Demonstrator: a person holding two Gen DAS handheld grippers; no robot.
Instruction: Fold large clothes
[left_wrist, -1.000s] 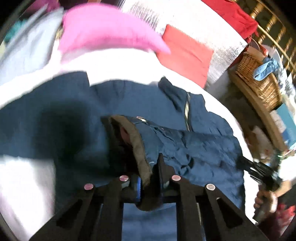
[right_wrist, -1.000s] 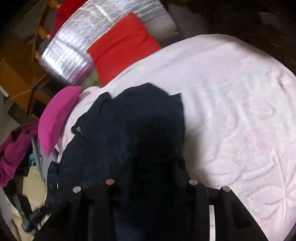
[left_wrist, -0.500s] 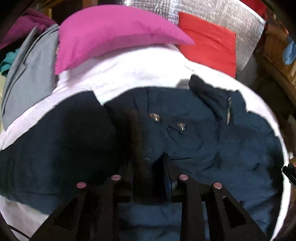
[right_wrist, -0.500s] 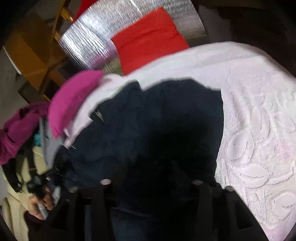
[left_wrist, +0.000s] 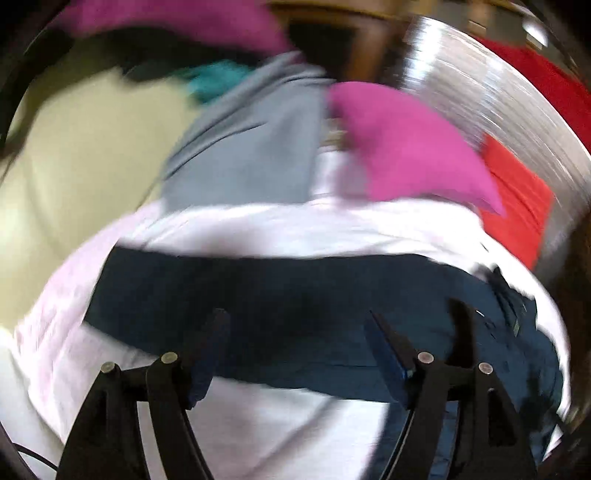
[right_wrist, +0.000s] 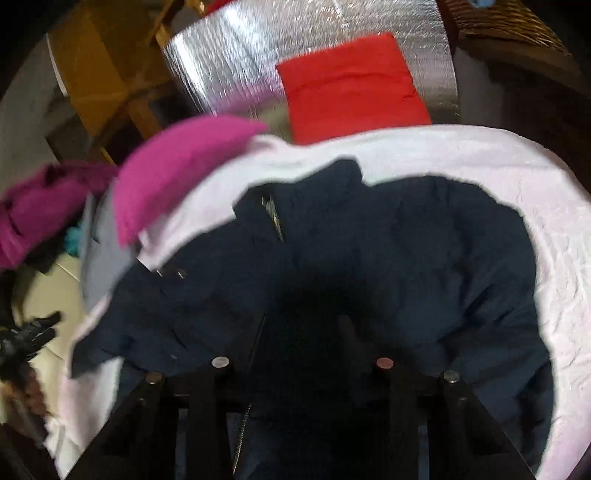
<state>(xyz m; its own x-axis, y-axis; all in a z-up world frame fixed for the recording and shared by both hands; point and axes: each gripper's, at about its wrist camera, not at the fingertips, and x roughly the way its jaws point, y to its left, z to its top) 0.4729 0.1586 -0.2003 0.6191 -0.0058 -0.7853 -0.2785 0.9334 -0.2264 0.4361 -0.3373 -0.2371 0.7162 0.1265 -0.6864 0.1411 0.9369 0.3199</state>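
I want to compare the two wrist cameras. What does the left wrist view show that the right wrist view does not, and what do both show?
Only the left wrist view: the left tool, open and empty.

Only the right wrist view: a wicker basket, a yellow wooden frame, and the right tool, too dark to judge.

Both: the navy jacket on the white bedspread, the magenta pillow, red cushion, silver sheet and grey garment.

Both wrist views down onto jacket (left_wrist: 295, 295)
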